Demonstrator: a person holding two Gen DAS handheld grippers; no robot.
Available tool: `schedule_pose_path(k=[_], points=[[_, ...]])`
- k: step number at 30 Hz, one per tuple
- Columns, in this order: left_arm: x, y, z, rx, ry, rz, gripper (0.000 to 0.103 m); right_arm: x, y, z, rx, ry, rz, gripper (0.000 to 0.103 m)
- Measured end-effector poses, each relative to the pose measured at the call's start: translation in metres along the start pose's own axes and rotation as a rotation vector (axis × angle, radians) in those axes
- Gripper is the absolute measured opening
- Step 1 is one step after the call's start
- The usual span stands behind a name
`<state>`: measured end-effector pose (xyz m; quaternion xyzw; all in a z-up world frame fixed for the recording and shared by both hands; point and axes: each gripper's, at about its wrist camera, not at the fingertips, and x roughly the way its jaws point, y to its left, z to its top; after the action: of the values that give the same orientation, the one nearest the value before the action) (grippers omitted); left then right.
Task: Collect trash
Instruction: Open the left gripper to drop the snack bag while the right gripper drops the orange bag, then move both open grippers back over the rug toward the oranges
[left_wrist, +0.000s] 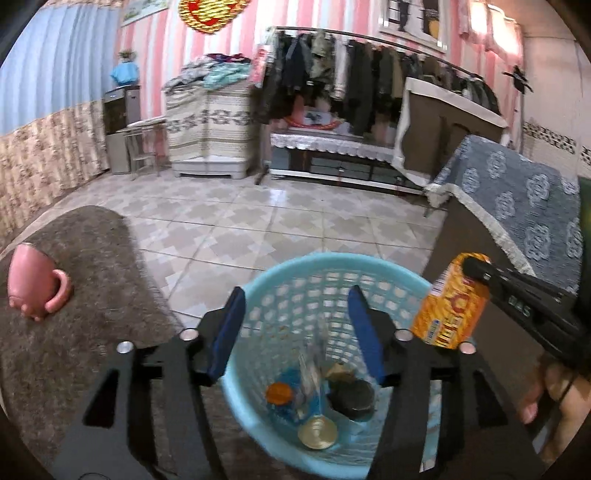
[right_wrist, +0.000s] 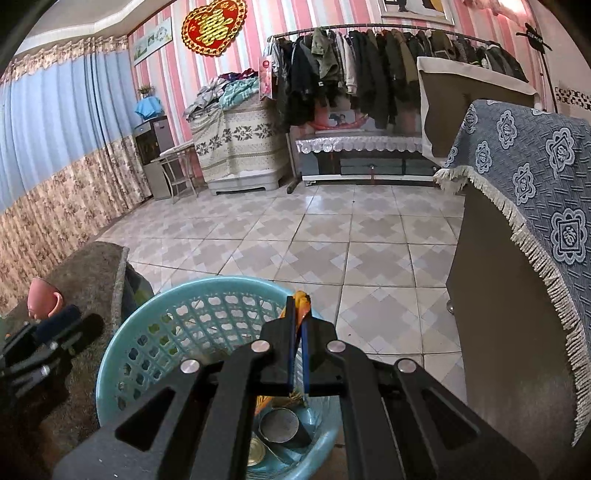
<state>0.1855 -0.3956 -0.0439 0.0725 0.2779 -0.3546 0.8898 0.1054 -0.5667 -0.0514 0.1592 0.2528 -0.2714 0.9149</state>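
A pink mug (left_wrist: 35, 282) lies on the grey rug (left_wrist: 96, 258). The left gripper (left_wrist: 295, 328) gapes empty above the turquoise basket (left_wrist: 258, 295) holding trash. The right gripper (right_wrist: 299, 325) clenches an orange packet (left_wrist: 452, 306), its print unreadable, over the rim.

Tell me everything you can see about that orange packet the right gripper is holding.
The orange packet is a flat, crinkly wrapper, glossy like plastic film, orange-yellow with red lettering too blurred to read and a white barcode patch near one top corner. It hangs roughly upright, slightly tilted. The right gripper is shut on its upper edge, and nothing else seems to touch it. It hangs over the right-hand rim of the light blue basket. In the right wrist view only an orange sliver shows above the closed fingers.
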Motion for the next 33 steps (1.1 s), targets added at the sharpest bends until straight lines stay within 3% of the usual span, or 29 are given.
schedule_pose_path(k=[4,12,14,16,19,24,33], points=[[-0.015,0.023,0.005,-0.041,-0.049,0.102,0.085,0.001,0.009,-0.002,-0.020,0.001,0.000,0.003],[-0.051,0.057,0.009,-0.076,-0.118,0.243,0.094,0.017,0.035,-0.009,-0.073,0.072,0.020,0.005],[-0.060,0.064,0.008,-0.084,-0.124,0.266,0.095,0.022,0.041,-0.011,-0.090,0.104,0.028,0.017],[-0.068,0.070,0.009,-0.094,-0.128,0.284,0.096,0.023,0.049,-0.014,-0.110,0.109,0.034,0.053],[-0.086,0.082,0.008,-0.120,-0.148,0.306,0.096,0.018,0.055,-0.014,-0.117,0.096,0.045,0.068],[-0.115,0.094,0.008,-0.120,-0.187,0.370,0.097,0.002,0.066,-0.009,-0.129,0.041,0.070,0.086],[-0.167,0.118,-0.006,-0.110,-0.227,0.479,0.097,-0.016,0.091,-0.003,-0.185,-0.005,0.100,0.092]])
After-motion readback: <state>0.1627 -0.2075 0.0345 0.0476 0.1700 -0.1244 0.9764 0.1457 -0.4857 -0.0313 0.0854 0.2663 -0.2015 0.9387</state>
